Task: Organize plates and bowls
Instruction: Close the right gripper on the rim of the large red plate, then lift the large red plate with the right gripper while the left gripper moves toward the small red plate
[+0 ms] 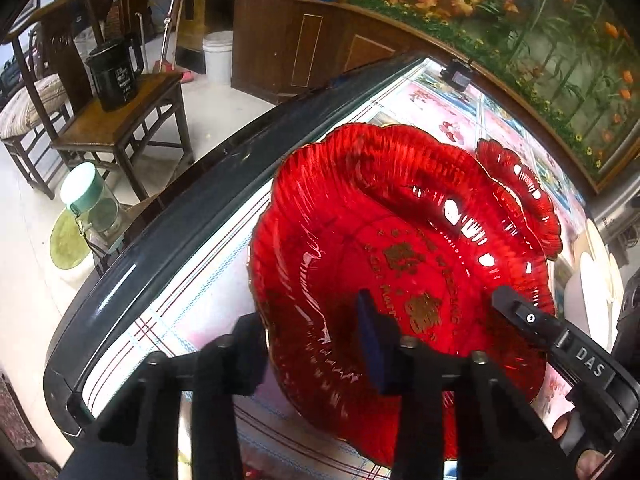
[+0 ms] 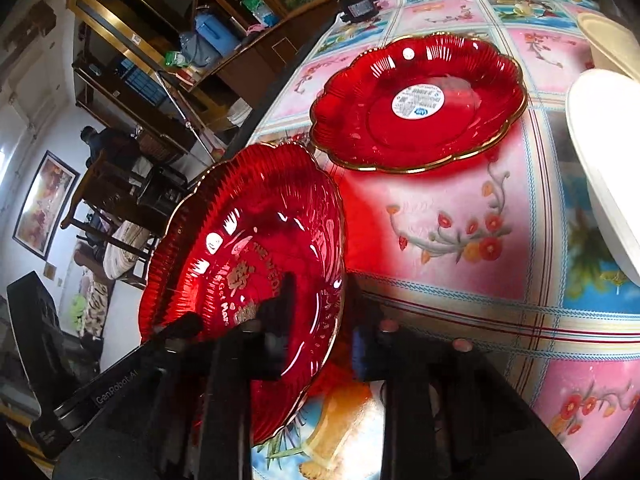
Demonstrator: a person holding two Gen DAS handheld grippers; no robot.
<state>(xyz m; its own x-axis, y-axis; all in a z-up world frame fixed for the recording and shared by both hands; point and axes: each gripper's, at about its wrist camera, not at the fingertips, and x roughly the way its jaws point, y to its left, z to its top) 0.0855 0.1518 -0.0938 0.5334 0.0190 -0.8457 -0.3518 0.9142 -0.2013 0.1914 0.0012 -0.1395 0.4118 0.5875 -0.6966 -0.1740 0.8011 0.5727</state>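
Note:
A red fluted plate with gold lettering is tilted above the flowered tablecloth, near the table's left edge. My left gripper is shut across its near rim, one finger outside and the blue-padded one inside. My right gripper is shut on the opposite rim, which runs between its pads. One finger of the right gripper shows over the plate in the left wrist view. A second red plate with a gold rim and a white sticker lies flat further back.
White dishes stand at the right side of the table. A small black box sits at the far edge. The dark table edge runs on the left. Beyond it stand a wooden stool with a black mug and a green-lidded jar.

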